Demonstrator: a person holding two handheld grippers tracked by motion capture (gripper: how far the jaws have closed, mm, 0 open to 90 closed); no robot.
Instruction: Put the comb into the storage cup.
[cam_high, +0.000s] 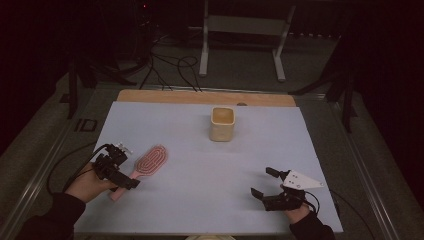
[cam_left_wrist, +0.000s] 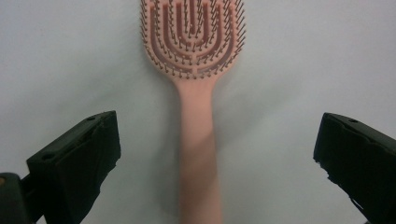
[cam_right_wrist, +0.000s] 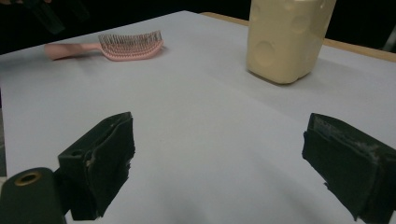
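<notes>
Your left gripper (cam_left_wrist: 205, 158) has its jaws spread wide, straddling the pink hairbrush (cam_left_wrist: 196, 93) handle with clear gaps on both sides, nothing gripped. The brush lies flat on the white mat (cam_high: 200, 165), at about 8 o'clock from the cream cup (cam_high: 222, 123), bristles up, head pointing toward 1 o'clock.

If you're going for the pick: centre the handle between the pads, drop until the pads sit level with it, then close across the narrow neck rather than far down the tail, so it shouldn't pivot when lifted. Keep the jaws square to the handle axis.

Your right gripper (cam_high: 264, 182) is parked near the mat's 5 o'clock corner, jaws wide apart, empty.

View differences: the left gripper view gives the handle's alignment between the jaws and the bristle rows, which the high view blurs. The right gripper view (cam_right_wrist: 219, 158) shows the brush side-on, lying flat, plus the round dimples in the cup wall. The high view gives the overall layout and the cup's open top.
</notes>
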